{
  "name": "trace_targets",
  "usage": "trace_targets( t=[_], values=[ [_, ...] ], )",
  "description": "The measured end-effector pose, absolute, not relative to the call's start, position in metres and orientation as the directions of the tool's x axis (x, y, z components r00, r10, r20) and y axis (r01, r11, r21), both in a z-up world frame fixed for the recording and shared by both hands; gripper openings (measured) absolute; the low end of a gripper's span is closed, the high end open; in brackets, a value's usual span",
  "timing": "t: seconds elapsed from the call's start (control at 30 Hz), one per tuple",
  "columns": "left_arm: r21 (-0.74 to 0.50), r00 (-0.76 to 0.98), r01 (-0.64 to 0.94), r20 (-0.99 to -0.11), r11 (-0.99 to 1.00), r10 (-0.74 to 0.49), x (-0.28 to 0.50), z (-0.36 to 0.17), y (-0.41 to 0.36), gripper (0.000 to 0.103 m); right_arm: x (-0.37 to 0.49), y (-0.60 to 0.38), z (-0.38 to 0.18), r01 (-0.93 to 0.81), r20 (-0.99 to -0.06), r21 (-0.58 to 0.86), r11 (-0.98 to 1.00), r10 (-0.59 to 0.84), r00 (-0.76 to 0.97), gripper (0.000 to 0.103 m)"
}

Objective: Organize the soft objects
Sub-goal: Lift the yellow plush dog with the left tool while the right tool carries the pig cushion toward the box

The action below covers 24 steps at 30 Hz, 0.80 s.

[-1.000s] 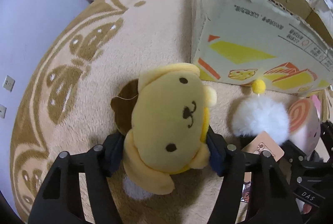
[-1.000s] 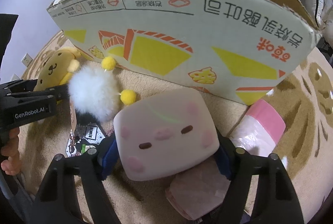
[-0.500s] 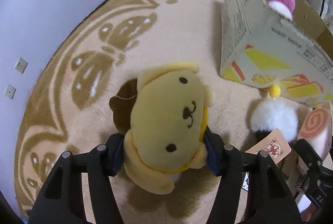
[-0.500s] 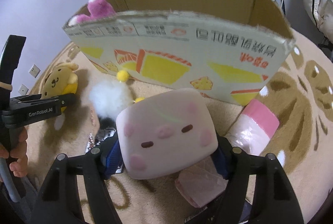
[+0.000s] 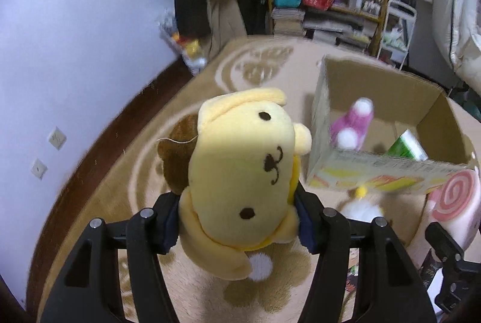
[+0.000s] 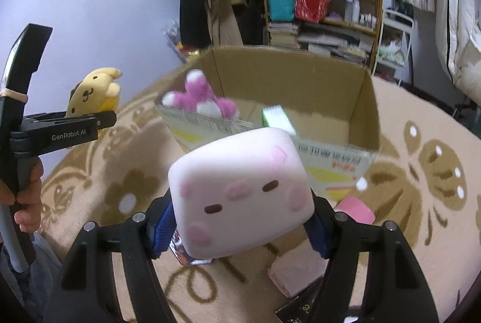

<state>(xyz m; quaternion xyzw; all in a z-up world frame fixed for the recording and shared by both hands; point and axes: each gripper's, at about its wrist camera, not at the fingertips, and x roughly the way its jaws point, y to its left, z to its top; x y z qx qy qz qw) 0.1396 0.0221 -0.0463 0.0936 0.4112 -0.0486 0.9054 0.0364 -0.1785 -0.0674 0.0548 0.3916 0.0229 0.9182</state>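
Plush risk first, from the left wrist view: the left gripper (image 5: 237, 220) clamps the yellow dog plush (image 5: 240, 169) low on its body, held above the rug (image 5: 126, 172), left of the cardboard box (image 5: 387, 124). Top-heavy, it could slip out.

From the right wrist view, the right gripper (image 6: 240, 228) squeezes the pink cube plush (image 6: 240, 193) before the box's near wall; it might snag the rim or land on the pink-and-white plush (image 6: 200, 100) inside.
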Motion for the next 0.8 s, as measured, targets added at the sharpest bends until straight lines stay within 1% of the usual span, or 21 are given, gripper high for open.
trace_targets(
  t=[0.1,0.2,0.4,0.47,0.57,0.8],
  values=[
    [0.152,0.708,0.19,-0.705,0.97,-0.028,0.132,-0.024,0.013,0.061,0.039,-0.171,-0.053,0.0,-0.68,0.108,0.994,0.073,0.729,0.076],
    [0.135,0.736,0.215,-0.673,0.967,-0.069,0.128,-0.005,0.005,0.061,0.043,-0.173,-0.041,0.006,-0.644,0.109,0.994,0.066,0.762,0.076],
    [0.158,0.78,0.288,-0.611,0.944,-0.136,0.119,0.019,-0.023,0.061,0.046,-0.178,-0.021,0.016,-0.587,0.117,0.993,0.056,0.807,0.076],
    [0.161,0.782,0.31,-0.604,0.937,-0.155,0.119,0.02,-0.031,0.061,0.049,-0.182,-0.016,0.023,-0.569,0.121,0.992,0.05,0.821,0.076],
    [0.137,0.763,0.337,-0.619,0.932,-0.185,0.123,0.019,-0.035,0.062,0.051,-0.188,-0.01,0.043,-0.529,0.112,0.993,0.023,0.848,0.076],
    [0.124,0.754,0.349,-0.626,0.929,-0.199,0.141,0.011,-0.046,0.062,0.068,-0.202,-0.01,0.079,-0.515,0.118,0.99,-0.007,0.857,0.076]
  ],
)
